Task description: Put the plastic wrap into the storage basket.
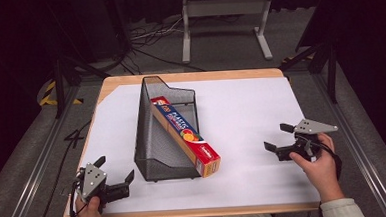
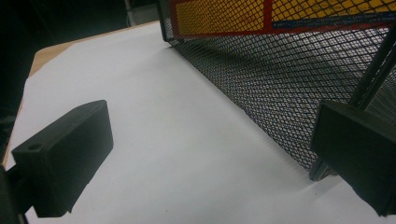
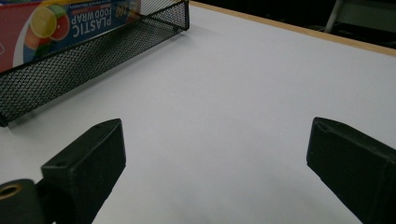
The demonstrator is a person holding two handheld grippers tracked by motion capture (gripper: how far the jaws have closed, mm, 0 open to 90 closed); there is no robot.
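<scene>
Our left claw [image 1: 115,171] gaping empty at the table's [image 1: 189,77] near-left edge, black mesh rack [image 1: 147,141] holding red plastic-wrap box [image 1: 185,135] just beside, our right claw [image 1: 277,137] gaping over bare white sheet [image 1: 246,115].

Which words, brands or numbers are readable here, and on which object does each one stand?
"PLASTIC FOOD WRAP": on the long red, blue and yellow cardboard box lying in the black wire-mesh basket.
"100": on the same box, beside those words.
Smaller print on the box: too blurred to read.
</scene>
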